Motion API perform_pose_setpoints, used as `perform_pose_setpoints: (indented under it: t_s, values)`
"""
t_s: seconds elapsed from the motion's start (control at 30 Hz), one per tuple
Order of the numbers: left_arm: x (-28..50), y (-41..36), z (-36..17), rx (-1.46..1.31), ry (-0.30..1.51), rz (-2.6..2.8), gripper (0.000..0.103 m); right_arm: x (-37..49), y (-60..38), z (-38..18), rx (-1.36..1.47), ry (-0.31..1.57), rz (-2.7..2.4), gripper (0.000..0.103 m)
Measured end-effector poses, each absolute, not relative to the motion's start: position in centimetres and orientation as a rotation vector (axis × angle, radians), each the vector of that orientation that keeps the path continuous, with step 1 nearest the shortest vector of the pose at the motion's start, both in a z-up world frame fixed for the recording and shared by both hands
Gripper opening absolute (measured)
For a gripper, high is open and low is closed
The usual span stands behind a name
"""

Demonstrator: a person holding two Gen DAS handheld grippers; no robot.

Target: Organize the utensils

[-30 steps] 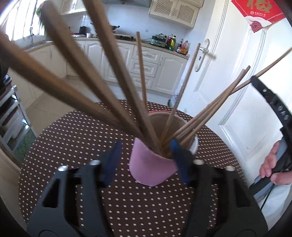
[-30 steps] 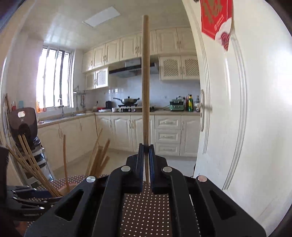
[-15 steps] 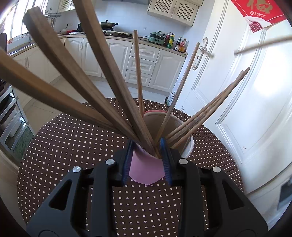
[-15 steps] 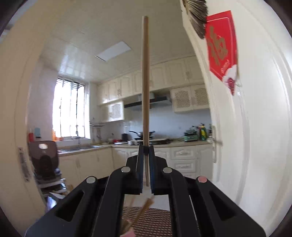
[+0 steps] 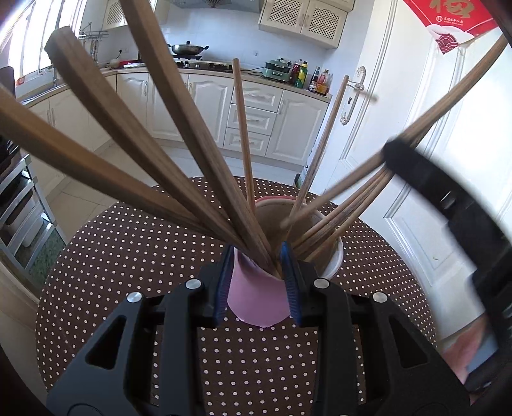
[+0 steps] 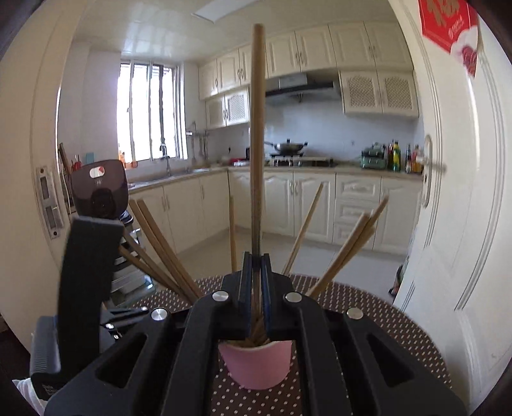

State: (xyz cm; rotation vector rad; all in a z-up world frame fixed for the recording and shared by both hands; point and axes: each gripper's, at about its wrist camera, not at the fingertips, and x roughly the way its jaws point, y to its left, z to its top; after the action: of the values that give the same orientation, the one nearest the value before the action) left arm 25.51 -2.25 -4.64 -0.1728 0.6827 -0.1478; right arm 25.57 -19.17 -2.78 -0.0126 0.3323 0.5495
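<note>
A second ago the left gripper (image 5: 257,281) stood wide open on both sides of the pink cup (image 5: 256,297); now its blue pads press the cup's near wall from left and right, so it is closed on the cup. The right gripper (image 6: 255,288) was then beside the table with its chopstick (image 6: 257,134) up against the cabinets. Now it is over the cup, and the chopstick's lower end reaches into the cup mouth. Its jaws are clamped tight on this one chopstick, as they were before.

In the left view the right gripper (image 5: 448,204) comes in from the right as a dark blurred shape above the cup, with the chopstick (image 5: 448,96) slanting up toward the door. Low at the right edge a pinkish patch is perhaps the person's hand, but the blur is too strong to be sure. The left gripper points down at the cup; the right one is nearly level, a little down.

The cup stands on a round table (image 5: 128,256) with a brown cloth with white dots. Many other chopsticks (image 5: 179,128) already stand in it and fan out to all sides. Behind is a kitchen with cream cabinets (image 6: 313,198), a wok (image 6: 288,147) on the stove, bottles (image 6: 396,156) on the counter, a window (image 6: 150,112) on the left and a white door (image 5: 400,112) with a red paper (image 5: 454,19) on the right.
</note>
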Motion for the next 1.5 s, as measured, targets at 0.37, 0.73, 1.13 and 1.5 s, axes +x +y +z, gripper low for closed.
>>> perform_pose_setpoints:
  t_s: [0.37, 0.73, 1.13, 1.5]
  values:
    - [25.0, -2.2, -4.3, -0.142, 0.675, -0.113, 0.045, 26.1, -18.6, -3.4, -0.032, 0.459, 0.552, 0.009]
    - [21.9, -2.0, -3.3, -0.087, 0.625, -0.106, 0.057, 23.1, -21.4, -2.4, 0.012, 0.420, 0.469, 0.046]
    - [20.7, -1.9, -1.8, -0.082, 0.592, -0.102, 0.059, 24.5, -21.6, 1.9, 0.099, 0.309, 0.476, 0.005]
    - [20.0, -1.4, -1.4, -0.092, 0.580, -0.107, 0.065, 24.0, -21.6, 0.5, 0.087, 0.328, 0.420, 0.067]
